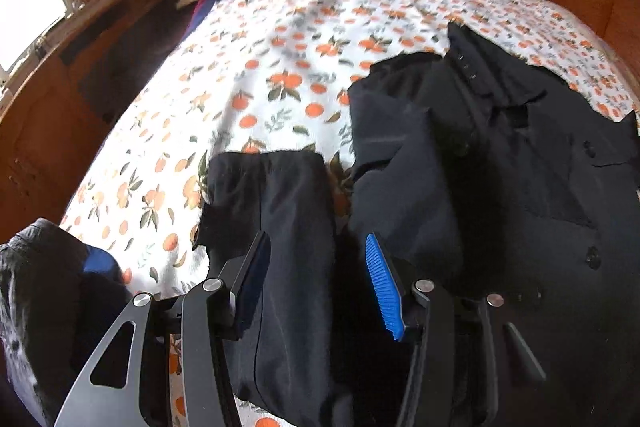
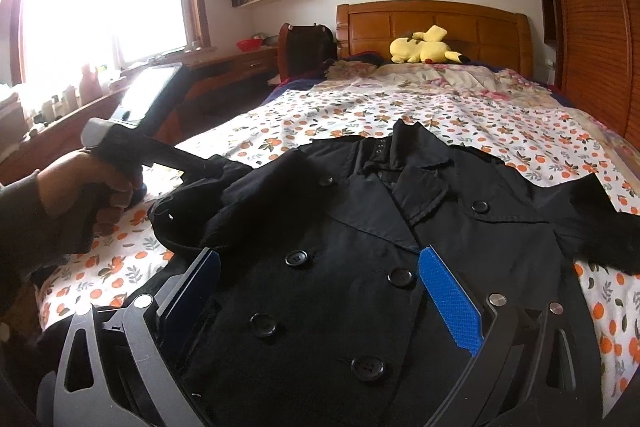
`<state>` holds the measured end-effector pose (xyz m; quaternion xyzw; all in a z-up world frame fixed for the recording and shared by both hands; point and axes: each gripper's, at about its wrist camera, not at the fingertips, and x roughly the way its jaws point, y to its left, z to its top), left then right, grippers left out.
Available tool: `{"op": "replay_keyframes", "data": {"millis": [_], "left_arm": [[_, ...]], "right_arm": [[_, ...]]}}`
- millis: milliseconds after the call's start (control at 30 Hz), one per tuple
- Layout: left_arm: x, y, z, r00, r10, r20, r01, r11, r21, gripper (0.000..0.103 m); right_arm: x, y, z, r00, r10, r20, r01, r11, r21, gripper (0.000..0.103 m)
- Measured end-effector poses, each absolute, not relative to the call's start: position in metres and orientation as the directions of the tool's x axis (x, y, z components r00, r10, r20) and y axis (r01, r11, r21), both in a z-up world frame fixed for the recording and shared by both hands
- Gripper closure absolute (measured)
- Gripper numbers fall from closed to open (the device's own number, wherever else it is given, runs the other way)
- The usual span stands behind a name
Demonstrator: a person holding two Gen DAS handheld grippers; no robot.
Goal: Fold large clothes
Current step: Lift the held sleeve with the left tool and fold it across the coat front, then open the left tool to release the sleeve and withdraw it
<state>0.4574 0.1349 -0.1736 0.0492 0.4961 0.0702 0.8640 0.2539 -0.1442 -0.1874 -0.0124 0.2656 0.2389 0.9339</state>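
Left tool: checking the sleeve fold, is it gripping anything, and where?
Nothing is held. The left tool is open above the coat sleeve, pads apart.

My black double-breasted cloth coat (image 2: 360,227) is matt woven fabric with glossy dark plastic buttons (image 2: 296,258). The white orange-printed cotton bedsheet (image 1: 260,67) looks smooth and matt. My left gripper (image 1: 318,281) has matt black metal arms, bright steel pivot pins and a ribbed blue rubber-like pad (image 1: 382,287). The brown wooden headboard (image 2: 436,23) is varnished; the yellow plush toy (image 2: 426,49) is fuzzy.
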Motion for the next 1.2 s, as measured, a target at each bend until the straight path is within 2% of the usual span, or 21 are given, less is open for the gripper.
{"op": "replay_keyframes", "data": {"millis": [67,133,167,200,300,433,767,967,1200], "left_arm": [[0.460,0.137,-0.180,0.478,0.194,-0.856,-0.080,0.981,0.178,0.052],[0.461,0.140,-0.186,0.455,0.202,-0.867,-0.086,0.979,0.183,0.067],[0.462,0.143,-0.190,0.437,0.188,-0.880,-0.083,0.982,0.169,0.087],[0.461,0.144,-0.192,0.426,0.173,-0.888,-0.076,0.985,0.155,0.099],[0.454,0.143,-0.186,0.451,0.185,-0.873,-0.080,0.983,0.166,0.101],[0.437,0.125,-0.151,0.543,0.164,-0.824,-0.067,0.986,0.152,0.101],[0.369,0.010,-0.065,0.723,-0.006,-0.691,0.124,0.985,0.120,0.102],[0.329,-0.052,-0.066,0.743,-0.121,-0.659,0.243,0.965,0.098,0.102],[0.302,-0.077,-0.098,0.729,-0.213,-0.650,0.298,0.954,0.022,0.101]], "right_arm": [[0.253,-0.147,-0.188,0.747,0.434,-0.504,-0.450,0.888,0.099,0.006],[0.252,-0.148,-0.187,0.748,0.430,-0.505,-0.447,0.889,0.094,0.007],[0.251,-0.149,-0.187,0.749,0.428,-0.505,-0.446,0.890,0.093,0.006],[0.250,-0.151,-0.186,0.750,0.426,-0.505,-0.445,0.891,0.090,0.006],[0.246,-0.155,-0.183,0.749,0.433,-0.502,-0.451,0.888,0.093,0.006],[0.239,-0.165,-0.177,0.763,0.419,-0.492,-0.439,0.895,0.082,0.007],[0.235,-0.219,-0.164,0.821,0.332,-0.464,-0.337,0.939,0.074,0.007],[0.235,-0.250,-0.168,0.831,0.286,-0.477,-0.281,0.956,0.084,0.007],[0.234,-0.269,-0.170,0.833,0.258,-0.489,-0.250,0.965,0.083,0.007]]}}
